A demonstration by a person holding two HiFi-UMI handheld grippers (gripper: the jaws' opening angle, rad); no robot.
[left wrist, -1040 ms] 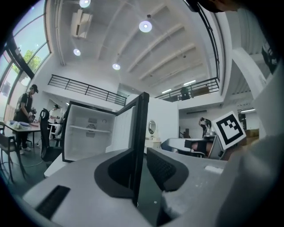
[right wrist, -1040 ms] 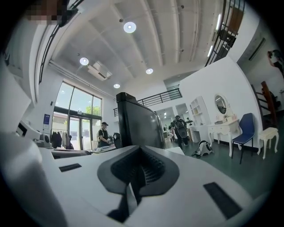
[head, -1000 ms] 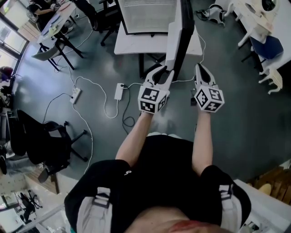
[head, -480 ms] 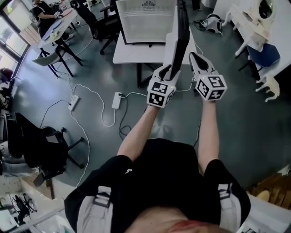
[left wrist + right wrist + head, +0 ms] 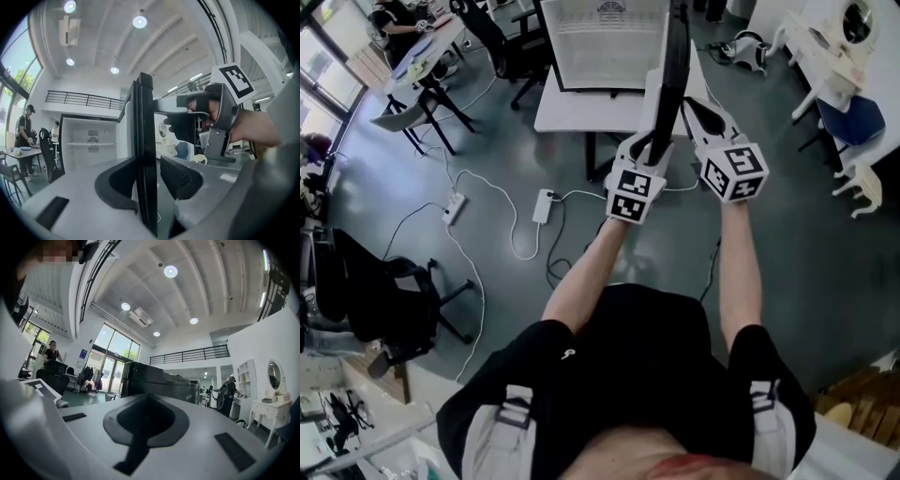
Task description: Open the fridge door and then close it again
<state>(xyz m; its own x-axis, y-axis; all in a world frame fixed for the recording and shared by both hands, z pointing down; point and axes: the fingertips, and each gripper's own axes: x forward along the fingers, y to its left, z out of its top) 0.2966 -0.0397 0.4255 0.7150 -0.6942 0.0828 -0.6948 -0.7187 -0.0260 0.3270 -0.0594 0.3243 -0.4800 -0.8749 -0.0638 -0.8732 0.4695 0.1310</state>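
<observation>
Left gripper (image 5: 146,168) just opened, straddling fridge door (image 5: 143,112)

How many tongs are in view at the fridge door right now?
2. The left tongs straddle the open fridge door at its edge, jaws just opened, not clamping it. The right tongs are shut and empty, beside the door. None seems hidden.

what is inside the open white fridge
A white shelf and a round back-wall vent show, nothing stored. The left gripper, its jaws just opening astride the black door edge, covers the lower part.
</observation>
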